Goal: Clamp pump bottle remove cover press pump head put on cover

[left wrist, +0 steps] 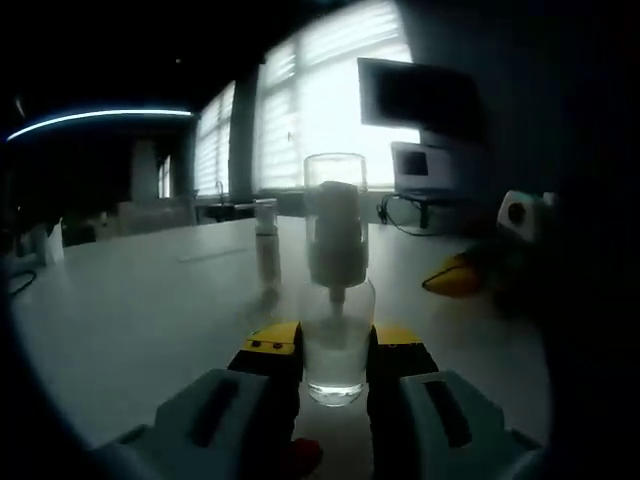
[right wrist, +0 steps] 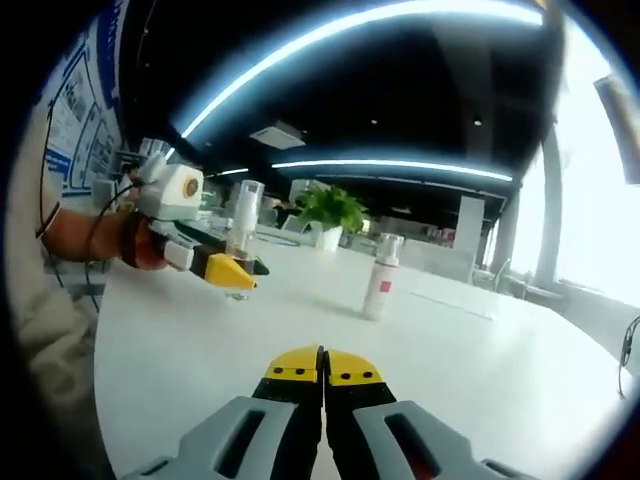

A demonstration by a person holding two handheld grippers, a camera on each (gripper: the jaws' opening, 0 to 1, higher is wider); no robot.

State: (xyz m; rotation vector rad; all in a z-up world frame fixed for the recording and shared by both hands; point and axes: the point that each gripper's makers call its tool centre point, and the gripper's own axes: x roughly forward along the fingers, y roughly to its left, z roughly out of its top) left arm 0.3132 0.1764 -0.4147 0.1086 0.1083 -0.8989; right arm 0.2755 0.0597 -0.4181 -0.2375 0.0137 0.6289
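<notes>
A clear pump bottle (left wrist: 337, 350) stands upright on the white table (left wrist: 150, 320), its white pump head under a transparent cover (left wrist: 335, 195). My left gripper (left wrist: 337, 345) is shut on the bottle's lower body, one yellow-tipped jaw on each side. In the right gripper view the same bottle (right wrist: 243, 230) stands in the left gripper (right wrist: 232, 270), which a person's hand (right wrist: 90, 235) holds at the far left. My right gripper (right wrist: 322, 372) hovers low over the table with its jaws shut and nothing between them. Its yellow tip (left wrist: 450, 277) enters the left gripper view from the right.
A small white bottle with a red label (right wrist: 380, 280) stands mid-table, seen again as a small bottle (left wrist: 266, 245) behind the clamped one. A potted plant (right wrist: 330, 210) sits at the far side. A monitor (left wrist: 420, 100) and bright windows lie beyond the table.
</notes>
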